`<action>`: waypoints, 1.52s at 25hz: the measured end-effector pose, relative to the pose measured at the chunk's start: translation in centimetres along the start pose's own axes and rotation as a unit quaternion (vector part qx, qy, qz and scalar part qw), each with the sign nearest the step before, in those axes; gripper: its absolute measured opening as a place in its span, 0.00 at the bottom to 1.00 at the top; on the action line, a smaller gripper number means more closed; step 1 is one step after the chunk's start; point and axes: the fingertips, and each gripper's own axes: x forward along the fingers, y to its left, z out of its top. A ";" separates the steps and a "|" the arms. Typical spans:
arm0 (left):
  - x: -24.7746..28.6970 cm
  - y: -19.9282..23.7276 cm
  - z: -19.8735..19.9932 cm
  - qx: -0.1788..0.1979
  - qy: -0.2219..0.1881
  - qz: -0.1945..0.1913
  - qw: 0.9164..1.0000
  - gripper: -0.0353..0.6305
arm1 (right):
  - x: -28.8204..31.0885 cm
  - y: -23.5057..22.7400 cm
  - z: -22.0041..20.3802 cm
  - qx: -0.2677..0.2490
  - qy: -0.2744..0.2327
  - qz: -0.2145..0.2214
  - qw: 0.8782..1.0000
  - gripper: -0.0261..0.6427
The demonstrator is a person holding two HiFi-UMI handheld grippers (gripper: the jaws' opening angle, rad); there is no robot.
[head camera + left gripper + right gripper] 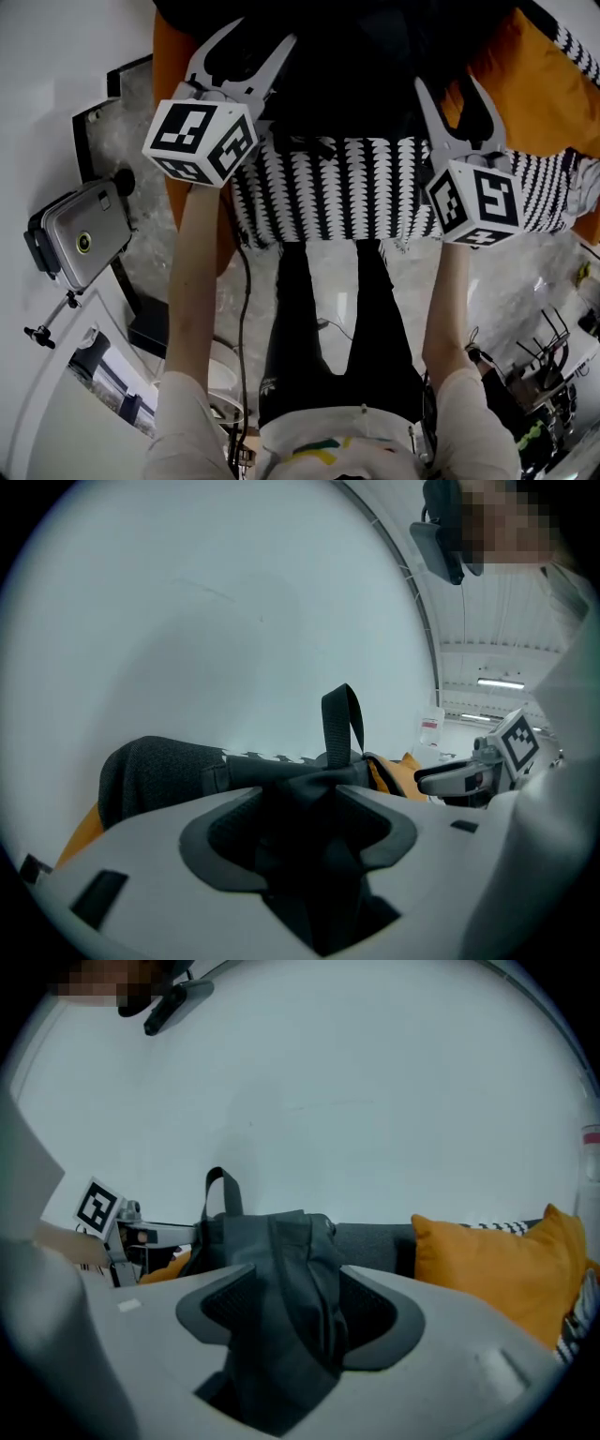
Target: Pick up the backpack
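The black backpack [356, 66] lies at the top of the head view, on a black-and-white patterned cover [347, 187]. My left gripper [255, 42] reaches into its left side and my right gripper [448, 89] into its right side. In the left gripper view, bunched black backpack fabric [309, 789] fills the gap of the left gripper [305, 841], touching both pads; the carry loop [342, 719] stands up behind. In the right gripper view, a fold of the backpack [281, 1279] hangs pinched in the right gripper [295, 1326].
Orange cushions [534, 75] [487, 1260] lie right of the backpack, and a dark grey cushion [159, 771] lies to its left. A white wall rises behind. On the floor at the left stands a camera on a small tripod [80, 234]. A cable runs by the person's legs.
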 end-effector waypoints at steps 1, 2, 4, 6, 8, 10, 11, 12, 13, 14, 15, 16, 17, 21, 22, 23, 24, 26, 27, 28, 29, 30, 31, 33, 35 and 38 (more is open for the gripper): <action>-0.2 0.0 0.6 0.003 -0.001 -0.002 1.000 0.40 | 0.0 -0.8 0.2 -0.006 0.007 -0.009 1.000 0.44; -0.4 -0.1 1.3 0.005 -0.001 -0.002 1.000 0.40 | 0.4 -1.6 0.2 -0.014 0.021 -0.011 1.000 0.44; -0.5 -0.4 2.7 0.008 0.000 -0.003 1.000 0.40 | 1.7 -2.9 -0.1 -0.033 0.060 0.000 0.998 0.45; -0.1 -1.1 3.7 0.009 0.000 -0.005 1.000 0.40 | 3.1 -3.8 -0.5 -0.054 0.093 0.016 0.994 0.45; 0.6 -1.9 4.0 0.010 0.000 -0.008 1.000 0.40 | 4.2 -4.9 -1.2 -0.062 0.120 0.024 0.991 0.44; 1.8 -3.5 4.2 0.019 0.002 -0.018 1.000 0.40 | 5.3 -6.0 -2.4 -0.056 0.149 0.027 0.987 0.44; 2.7 -4.5 4.3 0.030 0.004 -0.025 0.999 0.40 | 5.9 -6.6 -2.9 -0.054 0.161 0.026 0.985 0.41; 3.5 -5.3 4.1 0.040 0.006 -0.032 0.999 0.40 | 6.5 -7.1 -3.6 -0.054 0.169 0.023 0.984 0.37; 4.3 -5.9 3.8 0.048 0.010 -0.038 0.998 0.40 | 7.2 -7.4 -4.4 -0.057 0.175 0.017 0.983 0.35; 4.9 -6.1 3.2 0.053 0.014 -0.041 0.998 0.40 | 8.0 -7.7 -5.3 -0.062 0.178 0.008 0.982 0.35; 5.4 -6.1 2.6 0.057 0.018 -0.043 0.997 0.41 | 8.9 -7.8 -6.2 -0.068 0.182 0.000 0.981 0.35; 5.8 -6.1 2.0 0.060 0.022 -0.044 0.997 0.41 | 9.7 -7.9 -7.0 -0.074 0.187 -0.006 0.979 0.35; 5.9 -6.0 1.5 0.063 0.024 -0.044 0.997 0.41 | 10.3 -7.9 -7.7 -0.079 0.194 -0.008 0.978 0.36; 5.4 -5.2 0.3 0.074 0.028 -0.040 0.996 0.41 | 11.7 -7.4 -9.1 -0.092 0.222 0.001 0.971 0.31; 5.3 -4.9 0.2 0.076 0.027 -0.038 0.996 0.41 | 12.0 -7.2 -9.1 -0.102 0.225 -0.001 0.969 0.29; 5.0 -4.5 0.1 0.077 0.026 -0.035 0.996 0.41 | 12.2 -7.1 -9.2 -0.110 0.225 -0.004 0.968 0.27; 4.7 -4.1 0.0 0.076 0.023 -0.030 0.996 0.42 | 12.5 -7.0 -9.2 -0.115 0.223 -0.007 0.968 0.26; 3.4 -3.2 -0.2 0.062 0.013 -0.013 0.998 0.45 | 12.9 -6.8 -9.4 -0.114 0.218 -0.009 0.969 0.25; 2.4 -2.7 -0.3 0.054 0.008 0.000 0.999 0.45 | 13.0 -6.9 -9.5 -0.111 0.218 -0.009 0.970 0.24; 1.3 -2.2 -0.5 0.050 0.003 0.017 0.999 0.45 | 12.9 -6.9 -9.6 -0.109 0.218 -0.009 0.970 0.23; 0.1 -1.5 -0.8 0.049 0.000 0.035 0.998 0.45 | 12.8 -7.0 -9.6 -0.107 0.218 -0.008 0.970 0.23; -0.9 -0.8 -1.2 0.047 -0.002 0.053 0.997 0.45 | 12.6 -7.1 -9.4 -0.104 0.216 -0.007 0.971 0.23; -1.7 -0.1 -1.9 0.042 0.000 0.068 0.997 0.45 | 12.3 -7.2 -9.2 -0.100 0.214 -0.006 0.972 0.23; -1.9 1.3 -3.9 0.018 0.021 0.085 0.996 0.45 | 11.8 -7.6 -9.0 -0.095 0.208 -0.007 0.973 0.22; 0.0 2.5 -6.9 -0.002 0.060 0.080 0.995 0.45 | 11.7 -8.4 -9.4 -0.092 0.205 -0.012 0.974 0.22; 3.9 3.3 -11.3 0.004 0.124 0.054 0.991 0.45 | 12.0 -8.8 -10.7 -0.087 0.208 -0.012 0.974 0.22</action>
